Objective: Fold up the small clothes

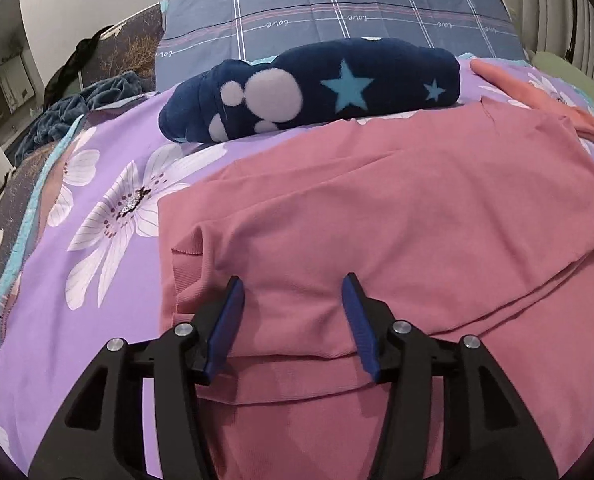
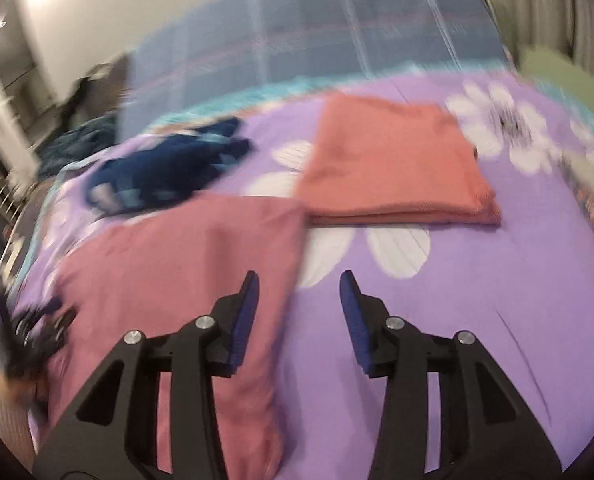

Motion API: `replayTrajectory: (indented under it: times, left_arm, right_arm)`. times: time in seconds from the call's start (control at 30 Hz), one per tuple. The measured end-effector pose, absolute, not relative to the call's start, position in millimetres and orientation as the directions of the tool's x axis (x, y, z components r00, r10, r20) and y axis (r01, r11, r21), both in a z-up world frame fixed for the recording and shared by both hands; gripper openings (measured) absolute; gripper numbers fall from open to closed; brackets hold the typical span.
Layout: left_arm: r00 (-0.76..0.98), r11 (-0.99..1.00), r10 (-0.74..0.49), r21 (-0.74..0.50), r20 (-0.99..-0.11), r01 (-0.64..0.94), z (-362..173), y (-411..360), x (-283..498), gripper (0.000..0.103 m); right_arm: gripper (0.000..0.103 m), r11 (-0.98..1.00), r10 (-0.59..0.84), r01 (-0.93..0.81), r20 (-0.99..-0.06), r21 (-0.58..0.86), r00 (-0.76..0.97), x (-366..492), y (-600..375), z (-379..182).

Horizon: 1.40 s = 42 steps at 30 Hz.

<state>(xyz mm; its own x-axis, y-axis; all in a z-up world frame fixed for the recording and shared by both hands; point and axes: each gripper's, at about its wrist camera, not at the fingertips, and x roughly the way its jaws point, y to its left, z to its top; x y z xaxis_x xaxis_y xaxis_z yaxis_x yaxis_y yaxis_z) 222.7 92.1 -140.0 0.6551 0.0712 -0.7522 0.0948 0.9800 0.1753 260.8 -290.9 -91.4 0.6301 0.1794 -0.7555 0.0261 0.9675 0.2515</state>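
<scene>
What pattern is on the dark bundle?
Navy bundle with white circles and light-blue stars, clearest in the left wrist view.

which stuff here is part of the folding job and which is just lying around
Part of the job:
- pink garment, spread under the open left claw
- orange garment, already folded
- navy star-print garment, bundled
- right claw, open, holding nothing

Just lying about:
- purple floral bedsheet
- blue plaid pillow
- dark teal blanket at the bed's edge
</scene>
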Motion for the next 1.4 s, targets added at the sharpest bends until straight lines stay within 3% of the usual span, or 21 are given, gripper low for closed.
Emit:
replayTrajectory:
  times: [0.13,0.17,0.23,0.33,0.37,0.4,0.43,0.5,0.57,0.7,0.77,0.83,1.0,1.07,1.17,1.27,1.4]
  left_arm:
    - [0.661,0.974,0.099,0.209,-0.744,0.089,-140.0,88.0,220.5,0.055]
    - [0.662,0.974,0.104,0.212,-0.742,0.084,-140.3,87.5,220.5,0.057]
    - [0.662,0.976,0.100,0.201,-0.743,0.078,-139.9,90.1,220.4,0.058]
    - [0.660,0.981,0.083,0.176,-0.747,0.075,-139.6,94.1,220.7,0.059]
    - [0.660,0.982,0.081,0.172,-0.747,0.074,-139.6,95.1,220.6,0.060]
    - [0.660,0.983,0.081,0.171,-0.747,0.073,-139.5,95.1,220.4,0.060]
    - [0.660,0.982,0.084,0.175,-0.746,0.072,-139.8,94.4,220.4,0.060]
    - [0.662,0.980,0.092,0.185,-0.744,0.071,-140.1,93.3,220.6,0.061]
    - [0.662,0.980,0.095,0.188,-0.743,0.071,-140.2,92.7,220.8,0.061]
    - [0.664,0.978,0.101,0.195,-0.741,0.069,-140.1,92.1,221.1,0.061]
    - [0.666,0.977,0.112,0.204,-0.738,0.062,-139.9,91.5,220.9,0.063]
    - [0.665,0.977,0.111,0.202,-0.738,0.061,-140.0,92.1,221.1,0.063]
    - [0.661,0.986,0.085,0.159,-0.745,0.053,-138.8,98.7,221.1,0.066]
    - [0.658,0.989,0.075,0.139,-0.750,0.046,-134.3,101.4,217.2,0.066]
    - [0.662,0.995,0.034,0.090,-0.749,0.051,-118.9,109.6,190.1,0.067]
    - [0.673,0.993,-0.036,0.050,-0.739,0.109,-110.0,122.2,137.2,0.074]
    - [0.623,0.994,-0.030,0.042,-0.782,0.100,-124.5,142.8,79.8,0.082]
  right_arm:
    - [0.050,0.926,0.292,0.021,-0.749,0.378,0.595,296.0,-284.4,-116.9]
    - [0.040,0.926,0.300,0.007,-0.750,0.376,0.589,302.1,-278.4,-121.4]
    - [0.003,0.972,0.208,-0.039,-0.774,0.231,0.598,307.1,-262.3,-120.0]
    - [0.001,0.992,0.063,0.041,-0.741,0.122,0.668,305.7,-276.2,-108.4]
    - [0.000,0.986,-0.071,0.161,-0.753,0.047,0.655,309.9,-291.0,-111.5]
    - [0.000,0.969,-0.177,0.248,-0.748,-0.018,0.639,311.8,-304.5,-114.7]
    - [0.000,0.962,-0.153,0.271,-0.760,0.032,0.632,310.6,-322.5,-117.5]
    - [0.000,0.949,0.037,0.209,-0.744,0.234,0.668,297.2,-338.1,-113.7]
    - [0.000,0.934,0.191,0.088,-0.691,0.347,0.697,276.0,-327.9,-100.1]
    - [0.004,0.918,0.381,-0.186,-0.653,0.349,0.654,236.5,-266.4,-86.0]
    - [0.008,0.939,0.344,-0.231,-0.731,0.256,0.590,222.1,-238.5,-102.2]
    - [0.007,0.983,0.143,-0.173,-0.813,0.053,0.564,219.5,-226.5,-130.9]
    - [0.008,0.989,0.033,-0.135,-0.778,-0.066,0.627,203.8,-218.6,-136.0]
    - [0.041,0.987,-0.068,-0.071,-0.768,-0.146,0.636,193.1,-221.5,-131.8]
    - [0.038,0.996,0.066,-0.090,-0.765,0.011,0.640,161.3,-246.4,-117.2]
    - [0.039,0.987,0.161,-0.107,-0.747,0.120,0.645,117.6,-272.0,-110.4]
    - [0.035,0.964,0.254,-0.097,-0.761,0.246,0.596,58.9,-296.4,-124.8]
